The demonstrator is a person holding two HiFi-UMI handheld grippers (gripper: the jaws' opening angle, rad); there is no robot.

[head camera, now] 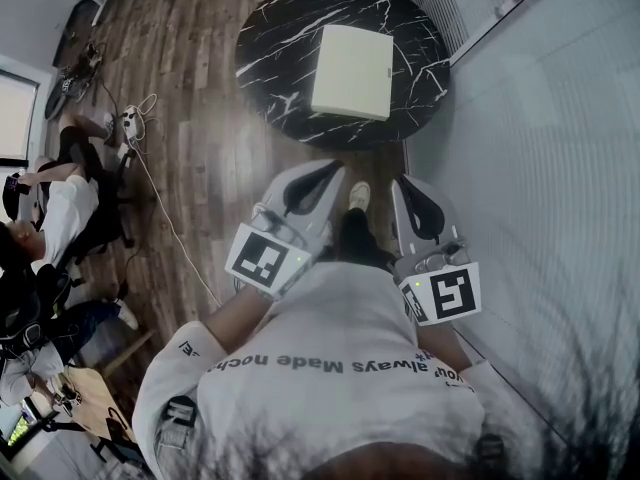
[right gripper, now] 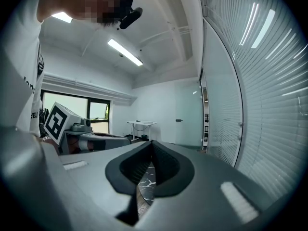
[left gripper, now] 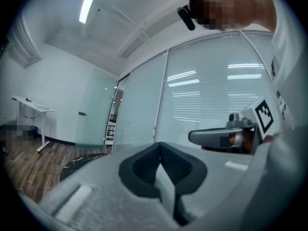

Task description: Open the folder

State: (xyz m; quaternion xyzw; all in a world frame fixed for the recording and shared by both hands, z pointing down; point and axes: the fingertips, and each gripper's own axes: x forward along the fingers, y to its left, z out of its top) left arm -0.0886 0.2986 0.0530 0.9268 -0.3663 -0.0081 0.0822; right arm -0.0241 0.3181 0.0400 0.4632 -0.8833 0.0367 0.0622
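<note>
I hold my left gripper [head camera: 333,168] and my right gripper [head camera: 406,183] close to my chest, side by side, both pointing toward the round black marble table [head camera: 270,43]. Both pairs of fingers are clenched on nothing: in each gripper view the dark pads meet at the tips, with only the room beyond them.

The folder [head camera: 352,71] lies flat and closed on the table's right half, well apart from both grippers. I judge the step in hand to be the approach.

To do it well, I should come up to the table's near rim and release 1 pair of fingers before reaching. Then I should aim low at the cover's free edge so a finger can slip under it. The other gripper can pin the back cover so the folder does not slide on the smooth marble. I cannot tell from here which edge is the spine.
</note>
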